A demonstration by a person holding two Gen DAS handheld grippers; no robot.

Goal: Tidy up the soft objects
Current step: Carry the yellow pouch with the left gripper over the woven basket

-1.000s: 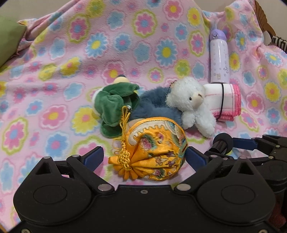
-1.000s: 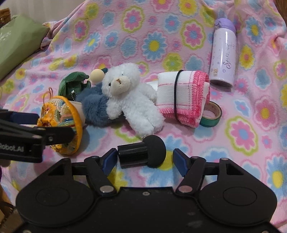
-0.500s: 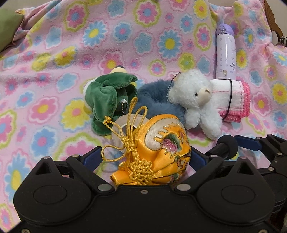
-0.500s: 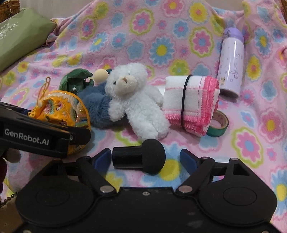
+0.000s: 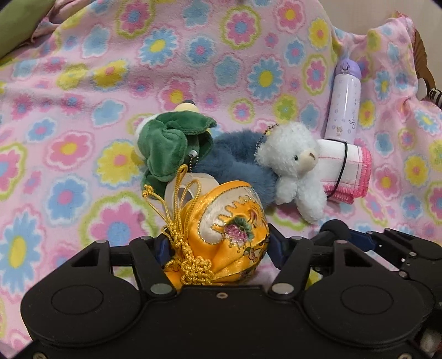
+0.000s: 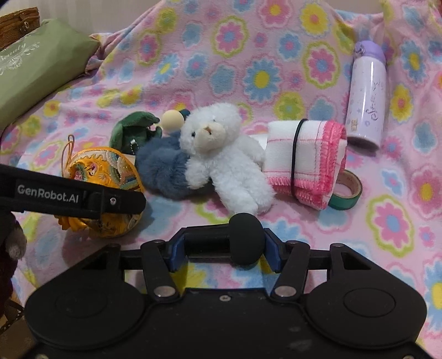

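A yellow embroidered pouch (image 5: 232, 229) with a gold tassel sits between the fingers of my left gripper (image 5: 218, 245). The jaws are closing and the pads squeeze its sides. In the right wrist view the same pouch (image 6: 105, 171) shows behind the left gripper's black finger. My right gripper (image 6: 223, 248) is closing on a black cylinder with a round foam head (image 6: 244, 237), which its blue pads touch at both ends. Behind lie a white teddy bear (image 6: 221, 157), a blue fluffy plush (image 6: 163, 171), a green plush (image 6: 132, 129) and a rolled pink-edged towel (image 6: 309, 157).
Everything lies on a pink floral blanket (image 6: 248, 69). A lilac bottle (image 6: 366, 94) stands at the back right, with a green tape roll (image 6: 345, 190) by the towel. A white tape roll (image 5: 190, 185) lies behind the pouch. A green cushion (image 6: 36, 71) and wicker basket (image 6: 16, 24) are far left.
The left jaws have closed from wide apart onto the pouch, which now stands more upright. The right jaws widened, then closed onto the black cylinder.
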